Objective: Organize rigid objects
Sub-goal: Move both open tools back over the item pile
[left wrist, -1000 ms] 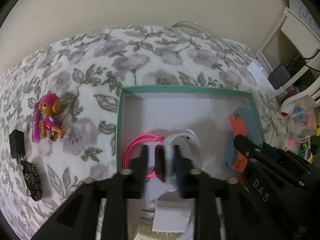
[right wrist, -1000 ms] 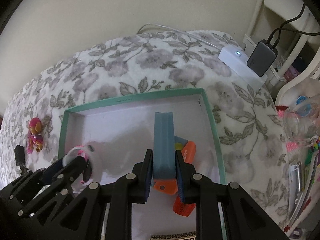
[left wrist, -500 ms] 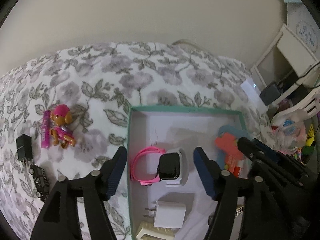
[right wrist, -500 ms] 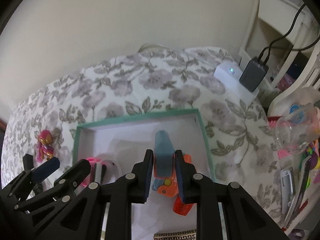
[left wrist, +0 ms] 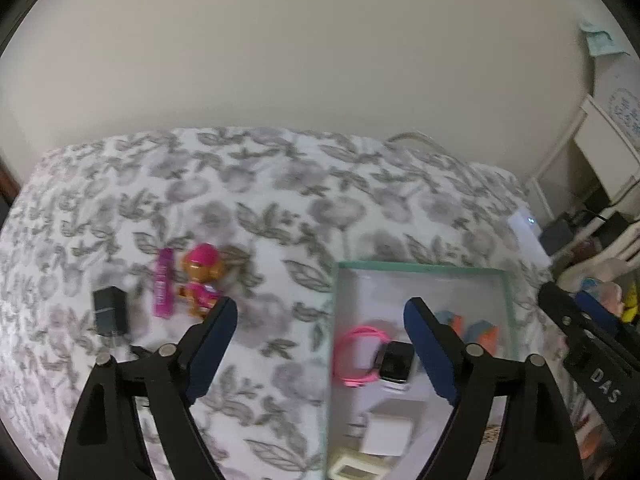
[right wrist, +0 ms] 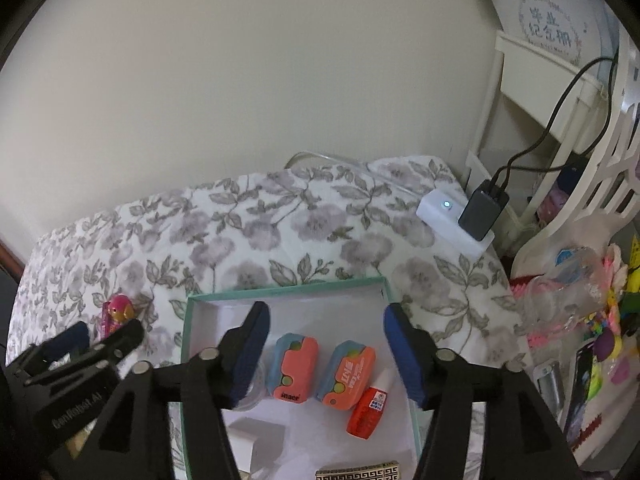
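A teal-rimmed white box (left wrist: pixel 416 267) (right wrist: pixel 280 293) lies on the floral bedspread. In it are a pink-strapped smartwatch (left wrist: pixel 394 364), a white charger (left wrist: pixel 386 438), two orange-and-blue items (right wrist: pixel 291 368) (right wrist: pixel 347 374) and a red-capped bottle (right wrist: pixel 366 410). My left gripper (left wrist: pixel 320 344) is open and empty, raised over the box's left rim. My right gripper (right wrist: pixel 326 350) is open and empty above the two orange-and-blue items. On the bedspread left of the box lie a pink dog figure (left wrist: pixel 202 280) (right wrist: pixel 120 312), a pink tube (left wrist: pixel 164 282) and a black adapter (left wrist: pixel 110 312).
A white power strip (right wrist: pixel 454 226) with a black plug (right wrist: pixel 482 210) sits at the bed's far right corner. White shelving (right wrist: pixel 560 92) and colourful clutter (right wrist: pixel 592 320) stand to the right. The wall runs behind the bed. A patterned item (right wrist: pixel 358 472) lies at the box's near edge.
My left gripper let go of the smartwatch, opened, rose and swung left. My right gripper let go of the orange-and-blue item, which now lies in the box, and rose.
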{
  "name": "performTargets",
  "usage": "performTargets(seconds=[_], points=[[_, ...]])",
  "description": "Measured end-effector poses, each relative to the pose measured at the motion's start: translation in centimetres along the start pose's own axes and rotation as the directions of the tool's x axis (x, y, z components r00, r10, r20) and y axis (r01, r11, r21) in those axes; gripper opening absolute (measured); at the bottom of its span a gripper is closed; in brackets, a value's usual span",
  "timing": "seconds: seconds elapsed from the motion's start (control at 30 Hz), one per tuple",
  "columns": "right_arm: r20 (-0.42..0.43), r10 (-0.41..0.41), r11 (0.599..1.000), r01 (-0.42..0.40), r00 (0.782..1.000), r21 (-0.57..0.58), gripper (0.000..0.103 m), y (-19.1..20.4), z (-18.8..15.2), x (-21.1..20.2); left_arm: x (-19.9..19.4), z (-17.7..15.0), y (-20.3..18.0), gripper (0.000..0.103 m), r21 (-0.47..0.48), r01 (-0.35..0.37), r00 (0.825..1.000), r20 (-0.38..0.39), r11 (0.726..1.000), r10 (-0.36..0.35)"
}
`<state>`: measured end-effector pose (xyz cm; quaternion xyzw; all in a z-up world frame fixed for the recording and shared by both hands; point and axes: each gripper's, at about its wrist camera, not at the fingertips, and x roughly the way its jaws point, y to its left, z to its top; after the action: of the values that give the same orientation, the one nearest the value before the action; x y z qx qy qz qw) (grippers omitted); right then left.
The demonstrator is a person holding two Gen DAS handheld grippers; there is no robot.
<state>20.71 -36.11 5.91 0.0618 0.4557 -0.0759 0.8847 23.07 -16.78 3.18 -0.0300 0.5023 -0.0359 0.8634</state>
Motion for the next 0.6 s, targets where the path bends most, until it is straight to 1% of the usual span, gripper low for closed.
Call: performTargets(seconds=[0.07,0.2,0.27,0.3,0.37,0.6], points=[[-0.004,0.000,1.000,0.000,1.000,-0.010,0.075,0.3,-0.1,0.2,-0.1,0.2,1.0,0.092,-0.011,-0.022,1.000,0.010,1.000,0.022],[-0.035,0.011,0.999,-0.012,0.999,-0.031,0.083,1.1,-0.3,1.0,-0.2,0.4,3.3,0.094,-0.043,-0.062,0.998,0.021,0.997,0.063],[-0.043,0.007,0.999,-0.009,0.999,-0.046,0.089,1.8,-0.5,1.3,-0.4,0.4,4.5,0.098,-0.062,-0.081,0.996,0.031,0.995,0.083],[-0.042,0.008,0.998,-0.011,0.999,-0.056,0.091,2.3,-0.6,1.3,-0.4,0.4,5.2,0.099,-0.076,-0.088,0.995,0.035,0.993,0.091],[-0.041,0.028,0.996,-0.032,0.999,-0.082,0.098,3.5,-0.7,1.3,-0.5,0.3,6.6,0.100,-0.104,-0.101,0.994,0.034,0.989,0.106],[-0.046,0.083,0.983,-0.090,0.995,-0.158,0.099,8.3,-1.5,1.4,-1.2,-0.3,11.9,0.100,-0.190,-0.160,0.986,0.011,0.969,0.165]])
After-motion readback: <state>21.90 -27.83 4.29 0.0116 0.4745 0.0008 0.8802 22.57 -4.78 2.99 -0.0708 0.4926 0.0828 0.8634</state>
